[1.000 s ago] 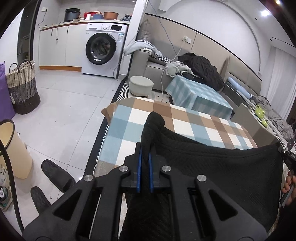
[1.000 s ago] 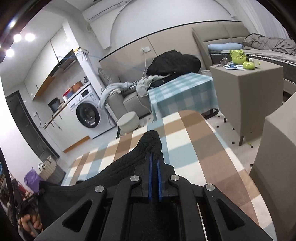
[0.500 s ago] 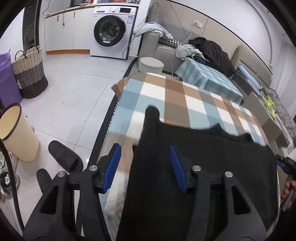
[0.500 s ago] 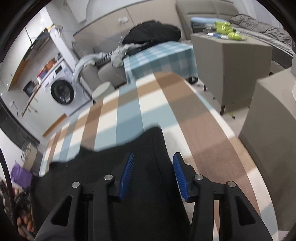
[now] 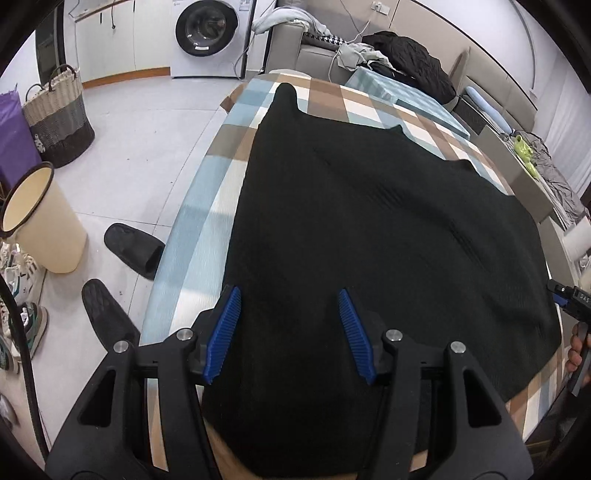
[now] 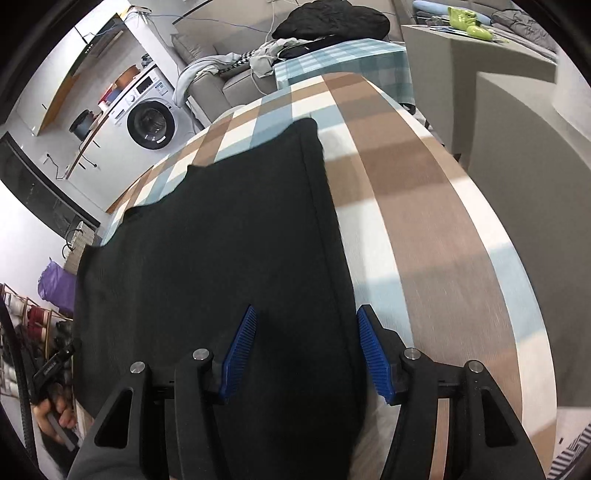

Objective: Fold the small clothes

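Note:
A black knit garment [image 5: 369, 229] lies spread flat on the table with the blue, brown and white checked cloth [image 5: 207, 192]. It also shows in the right wrist view [image 6: 229, 251]. My left gripper [image 5: 290, 328] is open and empty, hovering above the garment's near left part. My right gripper [image 6: 306, 350] is open and empty above the garment's near right edge, its right finger [image 6: 373, 354] over the checked cloth [image 6: 424, 221]. The garment's near end hangs over the table's front edge.
Left of the table on the floor are a cream bin [image 5: 40, 221], black slippers [image 5: 133, 247], shoes and a woven basket [image 5: 59, 118]. A washing machine [image 5: 210, 33] and a sofa with clothes [image 5: 399, 55] stand behind. Grey side tables [image 6: 517, 122] stand at the right.
Both grippers were shut on the garment's corners a second ago. They let go, opened wide and pulled back toward me. The garment now lies flat on the table.

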`<action>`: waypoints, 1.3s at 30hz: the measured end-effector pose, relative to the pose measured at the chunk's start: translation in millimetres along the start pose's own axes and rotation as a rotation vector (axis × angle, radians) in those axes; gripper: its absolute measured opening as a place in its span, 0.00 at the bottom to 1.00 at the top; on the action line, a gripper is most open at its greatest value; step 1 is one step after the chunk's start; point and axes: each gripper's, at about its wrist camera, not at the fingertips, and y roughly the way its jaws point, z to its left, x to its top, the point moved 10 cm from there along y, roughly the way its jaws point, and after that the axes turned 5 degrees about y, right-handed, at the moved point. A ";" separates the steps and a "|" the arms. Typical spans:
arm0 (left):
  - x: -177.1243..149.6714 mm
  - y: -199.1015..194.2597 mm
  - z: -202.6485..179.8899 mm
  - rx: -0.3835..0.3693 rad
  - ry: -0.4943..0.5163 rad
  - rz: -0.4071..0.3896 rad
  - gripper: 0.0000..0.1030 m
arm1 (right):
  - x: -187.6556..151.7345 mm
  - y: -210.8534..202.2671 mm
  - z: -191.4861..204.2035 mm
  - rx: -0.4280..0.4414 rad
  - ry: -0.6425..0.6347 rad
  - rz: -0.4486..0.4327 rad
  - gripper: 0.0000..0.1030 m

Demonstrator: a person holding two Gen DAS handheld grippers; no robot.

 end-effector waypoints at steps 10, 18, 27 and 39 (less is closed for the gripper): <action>-26.7 -23.9 -22.5 0.013 0.119 -0.037 0.07 | -11.3 -30.3 31.3 0.047 -0.144 -0.123 0.07; -36.3 -38.2 -8.2 -0.009 0.061 -0.040 0.14 | -19.2 -19.9 18.8 -0.055 -0.150 -0.074 0.15; -51.3 -63.9 10.7 -0.002 -0.013 -0.055 0.44 | -29.3 -65.2 44.7 -0.016 -0.195 -0.163 0.49; -63.6 -59.9 13.4 0.035 -0.017 -0.038 0.44 | -84.3 -35.7 35.2 -0.074 -0.228 -0.056 0.52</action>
